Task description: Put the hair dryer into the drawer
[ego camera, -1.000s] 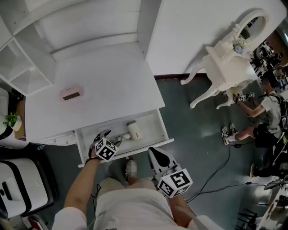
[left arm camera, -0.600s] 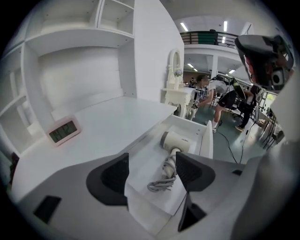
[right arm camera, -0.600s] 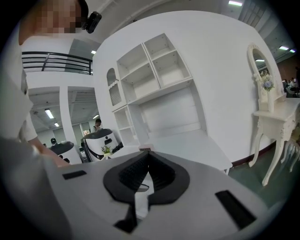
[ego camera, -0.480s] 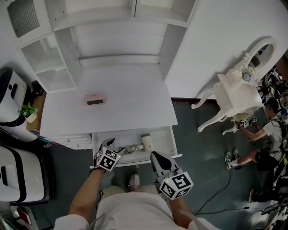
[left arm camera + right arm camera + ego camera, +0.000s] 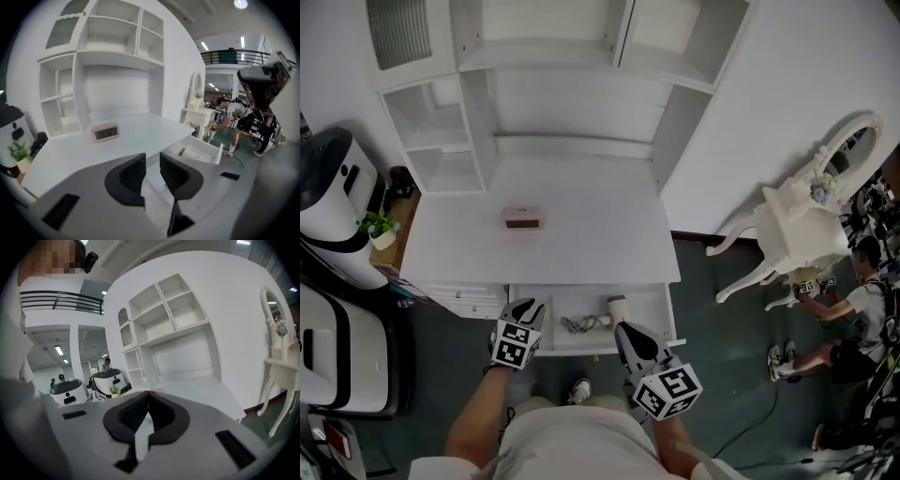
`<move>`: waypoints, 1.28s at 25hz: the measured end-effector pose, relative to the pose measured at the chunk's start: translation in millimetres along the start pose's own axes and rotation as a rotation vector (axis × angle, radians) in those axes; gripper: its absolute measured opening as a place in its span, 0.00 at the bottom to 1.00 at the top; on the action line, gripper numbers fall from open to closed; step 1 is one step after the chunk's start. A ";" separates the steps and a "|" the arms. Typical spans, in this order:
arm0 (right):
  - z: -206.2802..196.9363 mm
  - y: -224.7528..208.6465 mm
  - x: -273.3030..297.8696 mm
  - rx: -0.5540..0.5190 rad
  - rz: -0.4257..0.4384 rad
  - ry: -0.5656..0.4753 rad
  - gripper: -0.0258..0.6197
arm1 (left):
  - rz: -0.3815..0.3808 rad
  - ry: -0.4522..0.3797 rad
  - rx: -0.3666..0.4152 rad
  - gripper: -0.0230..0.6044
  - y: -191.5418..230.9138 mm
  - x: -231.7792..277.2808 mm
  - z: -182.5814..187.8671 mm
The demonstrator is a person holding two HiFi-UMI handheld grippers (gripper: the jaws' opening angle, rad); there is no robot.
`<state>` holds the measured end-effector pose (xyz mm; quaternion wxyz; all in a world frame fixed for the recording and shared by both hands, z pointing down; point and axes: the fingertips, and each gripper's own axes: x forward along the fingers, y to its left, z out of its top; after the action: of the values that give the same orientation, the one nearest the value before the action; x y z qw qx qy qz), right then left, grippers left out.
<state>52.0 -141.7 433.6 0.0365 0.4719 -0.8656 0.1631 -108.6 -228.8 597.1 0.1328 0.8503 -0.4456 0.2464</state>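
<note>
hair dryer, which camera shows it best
The head view: it looks straight down on the hair dryer lying in the open drawer, with its cord beside it. The left gripper view shows only part of its pale body, low in the drawer. The right gripper view does not show it.

"14:12" on the pink desk clock point(image 5: 106, 133)
</note>
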 end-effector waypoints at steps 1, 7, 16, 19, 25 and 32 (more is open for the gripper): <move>1.4 2.9 0.8 -0.003 0.004 -0.002 0.05 | 0.014 -0.018 -0.009 0.19 4.6 -6.6 4.1; 7.7 20.2 3.8 -0.019 0.028 -0.018 0.05 | 0.037 -0.062 -0.032 0.11 18.3 -40.9 14.0; 25.7 54.0 11.0 -0.068 0.086 -0.032 0.05 | 0.063 -0.195 -0.074 0.06 38.9 -111.2 46.3; 26.4 58.3 10.0 -0.082 0.081 -0.027 0.05 | 0.085 -0.247 -0.086 0.06 46.1 -137.0 55.2; 31.9 52.8 4.9 -0.094 0.040 -0.028 0.05 | 0.151 -0.380 -0.113 0.06 63.1 -197.1 80.7; 43.1 43.8 -9.2 -0.092 -0.022 -0.071 0.05 | 0.215 -0.475 -0.096 0.06 83.2 -261.5 96.5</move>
<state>24.7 -126.0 380.0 0.0292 0.4845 -0.8679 0.1056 -273.9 -138.0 375.8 0.0375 0.8249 -0.5632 0.0312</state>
